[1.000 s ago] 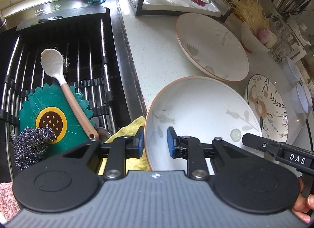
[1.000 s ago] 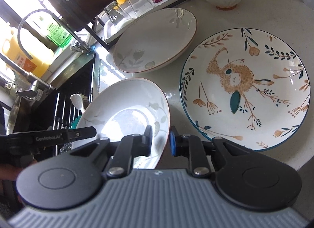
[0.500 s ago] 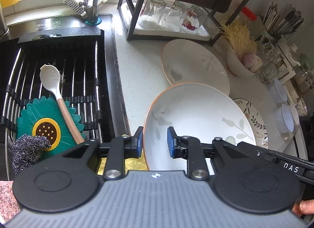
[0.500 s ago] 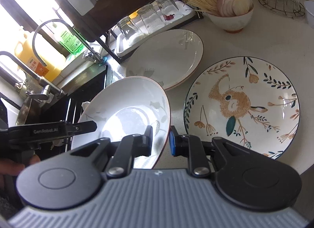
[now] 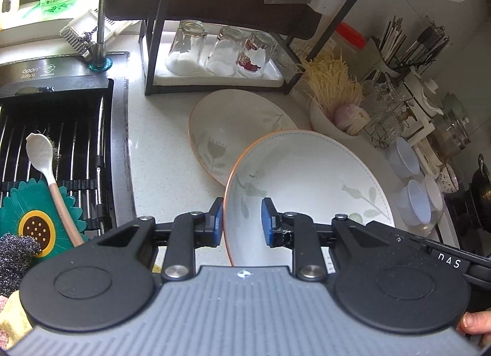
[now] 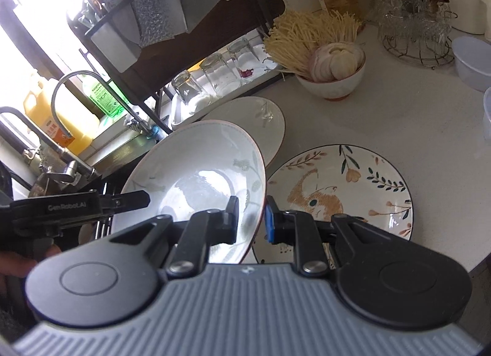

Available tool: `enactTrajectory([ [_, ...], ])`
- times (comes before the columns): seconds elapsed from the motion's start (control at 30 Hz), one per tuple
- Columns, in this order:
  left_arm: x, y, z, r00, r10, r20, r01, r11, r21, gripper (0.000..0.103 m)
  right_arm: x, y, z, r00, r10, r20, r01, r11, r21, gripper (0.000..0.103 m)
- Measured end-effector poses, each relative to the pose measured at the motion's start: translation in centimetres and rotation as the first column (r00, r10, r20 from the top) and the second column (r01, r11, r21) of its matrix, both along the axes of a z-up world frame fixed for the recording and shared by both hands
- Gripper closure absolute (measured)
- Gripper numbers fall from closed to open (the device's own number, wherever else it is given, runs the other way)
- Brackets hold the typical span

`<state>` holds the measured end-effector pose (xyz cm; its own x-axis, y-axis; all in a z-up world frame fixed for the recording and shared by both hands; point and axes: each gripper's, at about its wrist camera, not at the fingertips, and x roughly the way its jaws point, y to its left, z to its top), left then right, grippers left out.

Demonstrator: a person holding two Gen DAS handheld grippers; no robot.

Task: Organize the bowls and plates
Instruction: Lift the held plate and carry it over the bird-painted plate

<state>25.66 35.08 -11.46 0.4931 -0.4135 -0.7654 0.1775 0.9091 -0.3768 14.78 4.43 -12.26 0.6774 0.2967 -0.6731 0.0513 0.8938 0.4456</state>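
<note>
A white plate with an orange rim and pale leaf print (image 5: 307, 178) (image 6: 196, 178) hangs tilted above the counter, held from two sides. My left gripper (image 5: 242, 221) is shut on its near left rim. My right gripper (image 6: 251, 220) is shut on its right rim. A second, matching white plate (image 5: 233, 122) (image 6: 267, 119) lies on the counter behind it, partly covered in both views. In the right wrist view a floral plate with an animal drawing (image 6: 346, 190) lies flat on the counter to the right.
A black sink with a drying rack (image 5: 61, 141) holds a spoon (image 5: 46, 162) and a green scrubber on the left. A dark shelf with upturned glasses (image 5: 221, 52) stands behind. A bowl of noodles (image 6: 331, 73), plastic bowls (image 5: 414, 202) and a glass stand (image 6: 414, 30) crowd the right.
Both grippers have risen with the white plate and carried it toward the back. It now overlaps the second white plate and hides the floral plate in the left wrist view.
</note>
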Motion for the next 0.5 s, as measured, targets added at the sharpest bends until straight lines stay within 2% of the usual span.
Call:
enactTrajectory([
  [0.23,-0.3,-2.5,-0.3,1.0,0.016,-0.008,-0.016,1.0,-0.02,0.076,0.3,-2.8,-0.2,1.0,-0.029,0.004,0.029,0.999,0.027,0.082],
  [0.5,-0.8,-5.8,-1.8,0.998,0.031,-0.046,-0.032,0.999,-0.013,0.075,1.1,-5.2,-1.0,1.0,0.011,-0.024,-0.012,0.999,-0.044,0.082],
])
